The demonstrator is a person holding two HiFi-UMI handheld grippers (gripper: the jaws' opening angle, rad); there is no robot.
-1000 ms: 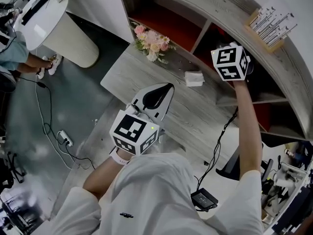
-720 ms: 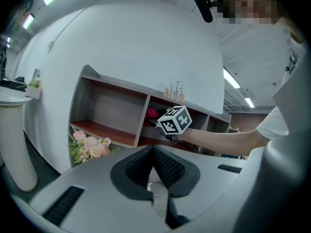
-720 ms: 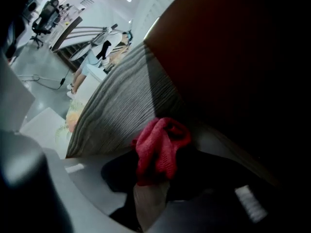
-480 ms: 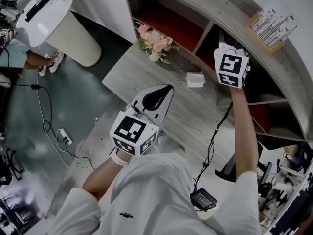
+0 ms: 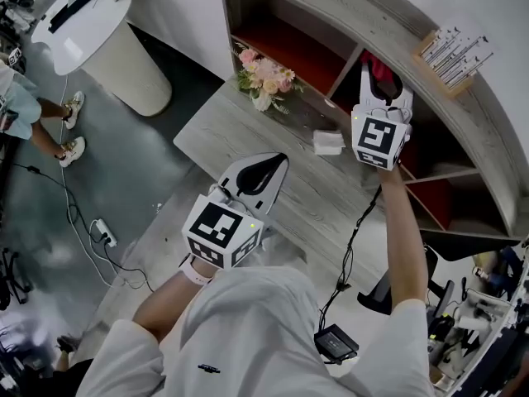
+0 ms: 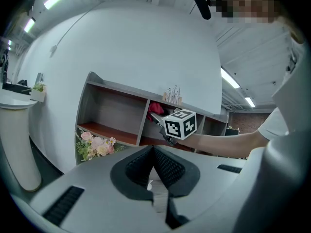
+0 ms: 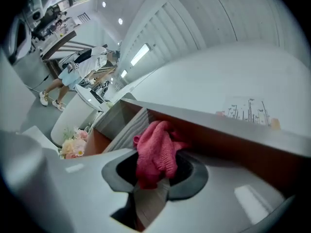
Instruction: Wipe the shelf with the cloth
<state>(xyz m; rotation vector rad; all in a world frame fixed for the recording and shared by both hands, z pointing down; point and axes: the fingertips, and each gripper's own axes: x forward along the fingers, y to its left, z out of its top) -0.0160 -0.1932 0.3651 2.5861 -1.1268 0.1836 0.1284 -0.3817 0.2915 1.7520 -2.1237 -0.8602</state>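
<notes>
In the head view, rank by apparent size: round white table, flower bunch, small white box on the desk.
1. round white table, largest
2. flower bunch
3. small white box, smallest
The gaps are clear, so there are no ties.

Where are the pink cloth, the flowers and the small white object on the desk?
pink cloth [image 7: 155, 152], right gripper view, bunched middle.
flowers [image 5: 266, 74], head view, pink blossoms.
small white object [image 5: 328, 142], head view, top face.

The cloth [image 7: 155, 152] is pink-red and knitted, crumpled into a bunch. It is pinched between the jaws of the right tool [image 7: 154, 176] and stands up over them. It is raised at the mouth of a shelf [image 7: 194, 114] compartment. The shelf has grey wood-grain boards and red-brown inner surfaces.
</notes>
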